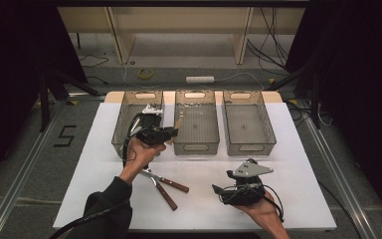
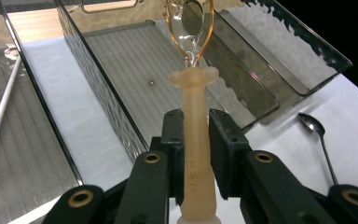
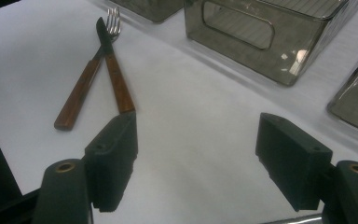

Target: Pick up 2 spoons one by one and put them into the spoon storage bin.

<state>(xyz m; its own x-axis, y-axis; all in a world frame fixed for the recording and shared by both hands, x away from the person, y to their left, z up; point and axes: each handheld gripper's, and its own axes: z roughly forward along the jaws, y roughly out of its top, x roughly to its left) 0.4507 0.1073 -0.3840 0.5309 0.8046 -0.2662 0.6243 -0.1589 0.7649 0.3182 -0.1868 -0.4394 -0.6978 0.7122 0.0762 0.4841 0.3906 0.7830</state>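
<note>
Left tongs (image 2: pixel 196 154) grip a pale-handled utensil (image 2: pixel 196 140) upright, raised over the middle bin (image 2: pixel 135 60). Right tongs (image 3: pixel 196 158) are spread wide, holding nothing, above the white counter (image 3: pixel 191 121) near a knife (image 3: pixel 114 70) and fork (image 3: pixel 86 81).

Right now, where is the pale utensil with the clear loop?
In the left gripper view, the pale utensil stands clamped between the left tongs, its loop over the middle bin.

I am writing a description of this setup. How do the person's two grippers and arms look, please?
Both the left gripper and right gripper are black, with blocky rectangular jaws and brass-coloured pivot rings. The right one carries a grey three-cornered plate. A black cable trails along the dark long sleeve of the left arm.
</note>
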